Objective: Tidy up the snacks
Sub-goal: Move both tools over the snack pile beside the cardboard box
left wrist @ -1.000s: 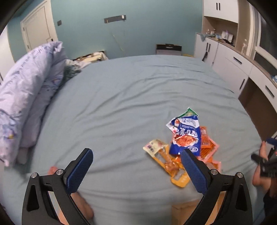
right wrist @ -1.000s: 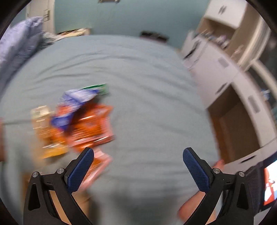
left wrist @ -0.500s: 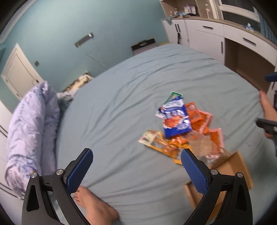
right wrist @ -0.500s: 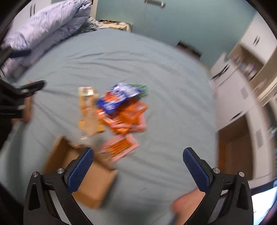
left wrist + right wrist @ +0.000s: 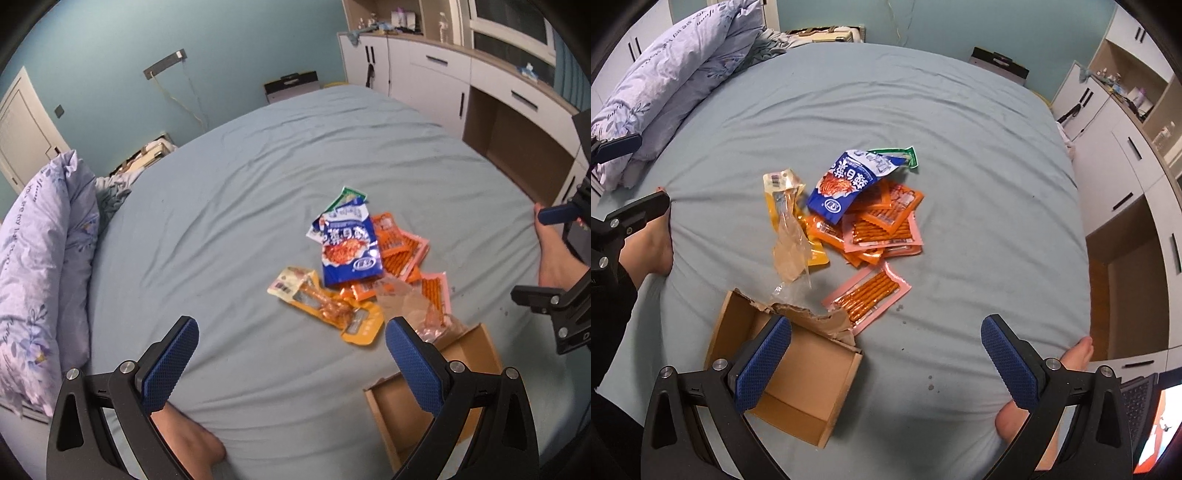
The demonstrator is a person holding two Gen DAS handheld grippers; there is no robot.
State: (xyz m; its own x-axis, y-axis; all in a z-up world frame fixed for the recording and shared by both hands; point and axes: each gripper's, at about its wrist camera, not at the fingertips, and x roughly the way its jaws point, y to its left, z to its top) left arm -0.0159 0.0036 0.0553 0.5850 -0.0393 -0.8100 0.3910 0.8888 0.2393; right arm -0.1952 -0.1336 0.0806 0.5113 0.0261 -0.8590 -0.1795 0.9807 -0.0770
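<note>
I held my left claw (image 5: 288,354) wide open above the near edge of the bed (image 5: 258,166), with nothing between its blue pads. My right claw (image 5: 886,356) was just as wide open and empty, hovering over the open cardboard box (image 5: 798,373) that sat on the sheet. The snacks lay in a loose heap near the middle of the bed: a blue packet (image 5: 846,184) on top, orange packets (image 5: 886,221) under and beside it, a yellow packet (image 5: 783,195) to one side, and a pink packet of sticks (image 5: 868,295) just beside the box's torn flap. A folded quilt (image 5: 676,77) lay along the bed's far side.
</note>
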